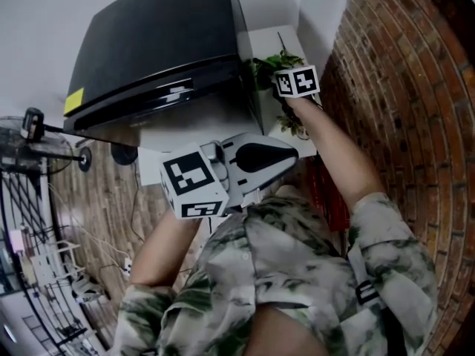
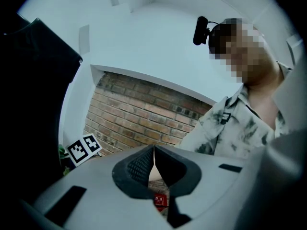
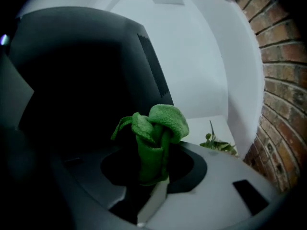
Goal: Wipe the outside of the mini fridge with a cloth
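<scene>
Ahead of the fingers of our left gripper point(image 1: 286, 156), in the head view, stands the black fridge point(image 1: 156, 43), well apart from them. Our right gripper point(image 1: 295, 82) reaches further out, along the fridge's side. A plant point(image 1: 271, 65) on a white surface point(image 1: 271, 39) lies just beyond it, and a brick wall point(image 1: 401, 87) is to its right.

From the left gripper view, we see those fingers closed tip to tip with nothing between them; past them are only brick and our own shirt.

From the right gripper view, the fingers pinch a green cloth point(image 3: 156, 133), which stands bunched above them. The fridge's dark side looms just left of the fingers. We cannot tell whether the cloth touches it.

We judge the cloth soft, light and floppy. Pinched low at its gathered base, its loose folds are free to wipe. The grip should be firm, or drag on the panel may pull it out. The fridge looks stiff, smooth and heavy enough to take pressure.
</scene>
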`<state>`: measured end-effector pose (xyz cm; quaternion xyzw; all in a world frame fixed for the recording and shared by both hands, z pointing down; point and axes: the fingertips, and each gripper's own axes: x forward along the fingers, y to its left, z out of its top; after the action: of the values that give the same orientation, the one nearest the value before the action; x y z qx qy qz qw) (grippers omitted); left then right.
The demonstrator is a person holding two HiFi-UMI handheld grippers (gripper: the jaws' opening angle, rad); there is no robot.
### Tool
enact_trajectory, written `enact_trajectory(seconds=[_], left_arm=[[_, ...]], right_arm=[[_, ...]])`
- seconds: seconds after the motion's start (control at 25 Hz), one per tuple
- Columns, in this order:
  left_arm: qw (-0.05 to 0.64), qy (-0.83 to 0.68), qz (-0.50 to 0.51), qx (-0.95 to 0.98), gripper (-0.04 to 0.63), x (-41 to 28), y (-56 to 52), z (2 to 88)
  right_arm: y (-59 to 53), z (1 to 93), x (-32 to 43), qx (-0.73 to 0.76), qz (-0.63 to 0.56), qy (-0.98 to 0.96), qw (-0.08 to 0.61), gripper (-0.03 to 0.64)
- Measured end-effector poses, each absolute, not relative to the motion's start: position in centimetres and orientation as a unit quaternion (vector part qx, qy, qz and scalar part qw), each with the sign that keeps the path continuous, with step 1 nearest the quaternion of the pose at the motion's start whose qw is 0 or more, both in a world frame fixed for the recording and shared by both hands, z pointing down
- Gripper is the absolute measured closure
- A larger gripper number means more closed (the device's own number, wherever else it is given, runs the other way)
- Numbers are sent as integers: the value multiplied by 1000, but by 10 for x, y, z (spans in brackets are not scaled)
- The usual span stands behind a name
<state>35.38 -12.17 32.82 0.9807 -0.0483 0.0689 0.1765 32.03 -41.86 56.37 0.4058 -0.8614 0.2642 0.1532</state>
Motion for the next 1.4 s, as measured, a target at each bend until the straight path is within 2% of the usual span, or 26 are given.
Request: enact_trajectory(seconds=[0.4, 0.72, 0.84, 1.4], left_arm=[[174, -16, 65, 982, 568, 365, -111, 328], [179, -5, 66, 982, 568, 365, -105, 331], [181, -4, 66, 981, 568, 365, -103, 333], [192, -21, 71, 979, 568, 357, -102, 343]], right_arm=[[-398, 377, 330, 386, 174, -905, 50, 466], [-357, 289, 318, 353, 133, -926, -6, 466], [-352, 307, 310, 350, 137, -926, 13, 466], [-359, 514, 304, 377, 248, -882, 138, 466]])
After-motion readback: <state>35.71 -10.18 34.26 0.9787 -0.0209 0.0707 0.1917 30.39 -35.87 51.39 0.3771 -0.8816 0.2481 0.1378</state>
